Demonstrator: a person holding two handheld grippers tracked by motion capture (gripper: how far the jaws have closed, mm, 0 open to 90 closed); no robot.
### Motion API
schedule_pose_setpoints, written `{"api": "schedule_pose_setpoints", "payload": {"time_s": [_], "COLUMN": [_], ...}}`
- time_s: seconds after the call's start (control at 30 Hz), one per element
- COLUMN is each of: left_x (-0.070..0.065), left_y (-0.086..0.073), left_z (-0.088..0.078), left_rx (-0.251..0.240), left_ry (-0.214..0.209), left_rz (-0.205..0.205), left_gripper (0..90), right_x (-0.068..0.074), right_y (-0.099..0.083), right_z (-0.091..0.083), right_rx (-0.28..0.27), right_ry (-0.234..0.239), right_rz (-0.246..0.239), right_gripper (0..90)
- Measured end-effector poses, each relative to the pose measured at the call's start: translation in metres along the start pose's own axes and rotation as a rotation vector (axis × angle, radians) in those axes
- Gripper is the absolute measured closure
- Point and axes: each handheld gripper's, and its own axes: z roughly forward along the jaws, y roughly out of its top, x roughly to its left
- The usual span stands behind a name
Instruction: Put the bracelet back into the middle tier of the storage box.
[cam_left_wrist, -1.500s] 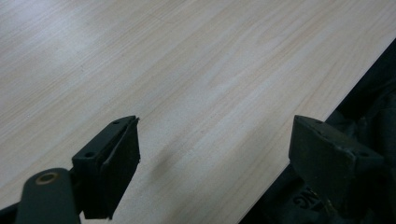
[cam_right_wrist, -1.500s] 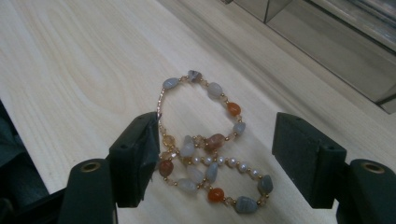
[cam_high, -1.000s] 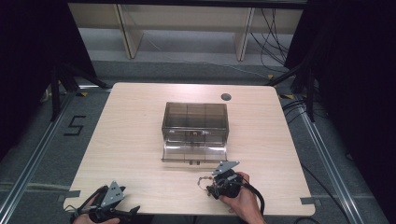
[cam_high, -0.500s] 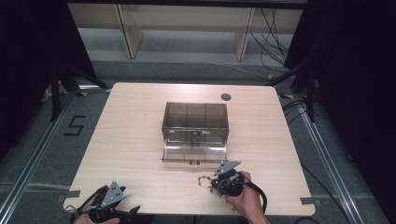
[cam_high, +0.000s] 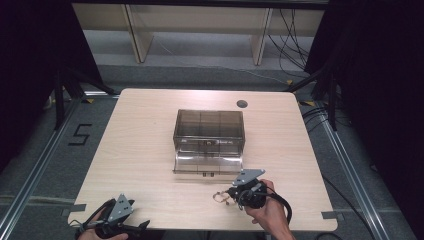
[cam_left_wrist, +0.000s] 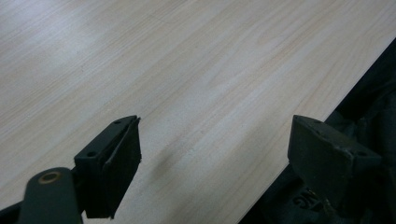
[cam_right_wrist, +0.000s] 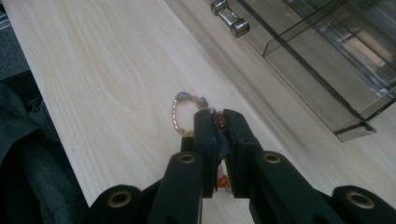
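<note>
Jaws of the right gripper (cam_right_wrist: 219, 128) pinch a beaded bracelet (cam_right_wrist: 180, 114), likely bound for the open drawer (cam_high: 207, 164); left gripper (cam_left_wrist: 215, 154) gapes wide, idle.

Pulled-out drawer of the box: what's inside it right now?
The drawer looks empty through its clear walls, dividers aside. Its back part sits under the box, so that stretch is hard to tell. The bracelet is still outside, clamped in the right gripper.

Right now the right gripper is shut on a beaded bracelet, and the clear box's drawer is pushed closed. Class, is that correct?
Not quite. The right gripper is shut on the beaded bracelet, but the clear box's drawer is pulled open toward the person, as the high view shows.
</note>
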Motion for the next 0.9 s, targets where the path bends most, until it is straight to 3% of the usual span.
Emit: {"api": "schedule_pose_setpoints", "payload": {"time_s": [0.2, 0.23, 0.33, 0.43, 0.6, 0.7, 0.9], "left_x": [0.001, -0.001, 0.000, 0.000, 0.002, 0.001, 0.001], "left_y": [0.000, -0.001, 0.000, -0.001, 0.000, 0.000, 0.000], "left_z": [-0.001, 0.000, -0.001, 0.001, 0.000, 0.001, 0.000], "left_rx": [0.019, -0.007, 0.002, 0.000, 0.011, 0.002, -0.002], "left_ry": [0.001, 0.018, 0.007, 0.031, 0.016, 0.015, 0.003], "left_rz": [0.003, -0.018, -0.016, -0.013, 0.002, -0.009, -0.009], "left_gripper": [17.2, 17.2, 17.2, 17.2, 17.2, 17.1, 17.1], "right_x": [-0.002, -0.002, -0.003, -0.004, -0.005, -0.004, -0.006], "right_y": [0.003, 0.005, 0.009, 0.013, 0.020, 0.025, 0.037], "right_z": [-0.009, -0.015, -0.023, -0.031, -0.041, -0.049, -0.062], "right_rx": [-0.033, -0.042, -0.049, -0.061, -0.084, -0.088, -0.125], "right_ry": [-0.001, 0.002, 0.007, 0.002, -0.008, -0.016, -0.035], "right_rz": [0.001, -0.010, -0.032, -0.042, -0.060, -0.043, -0.074], "right_gripper": [84.9, 84.9, 84.9, 84.9, 84.9, 84.9, 84.9]}}
